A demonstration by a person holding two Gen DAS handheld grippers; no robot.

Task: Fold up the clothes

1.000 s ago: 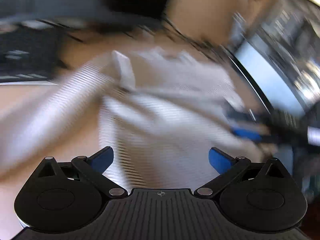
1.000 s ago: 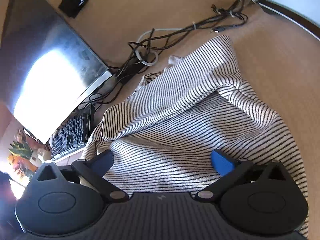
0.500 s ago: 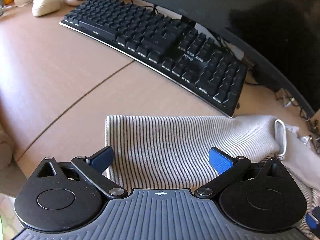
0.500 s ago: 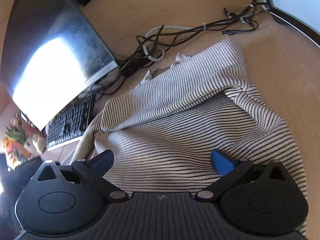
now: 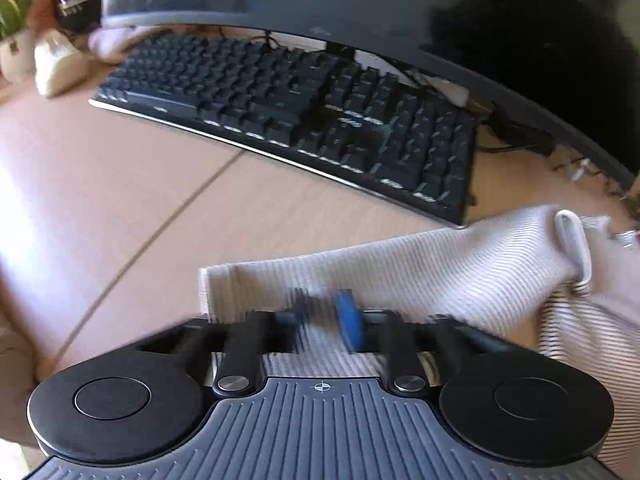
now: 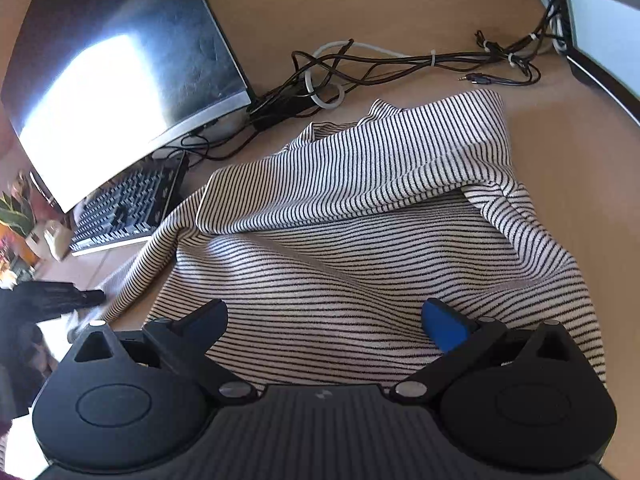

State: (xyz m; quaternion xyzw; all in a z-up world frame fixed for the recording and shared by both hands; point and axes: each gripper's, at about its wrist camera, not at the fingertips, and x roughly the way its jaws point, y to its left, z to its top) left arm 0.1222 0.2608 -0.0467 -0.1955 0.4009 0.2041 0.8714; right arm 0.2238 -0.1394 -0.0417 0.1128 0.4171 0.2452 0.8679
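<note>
A white shirt with thin black stripes lies crumpled on the wooden desk. In the left wrist view one sleeve stretches left in front of the keyboard. My left gripper is blurred, its blue pads close together on the sleeve's cloth near the cuff end. My right gripper is open and empty, hovering just above the shirt's body, with a blue pad on the right.
A black keyboard lies just beyond the sleeve, under a curved monitor. In the right wrist view a tangle of cables lies behind the shirt, with a second monitor at left. Bare desk lies to the left.
My left gripper's jaws have closed from wide open onto the sleeve cloth. The right gripper has stayed open over the shirt, shifting slightly.
</note>
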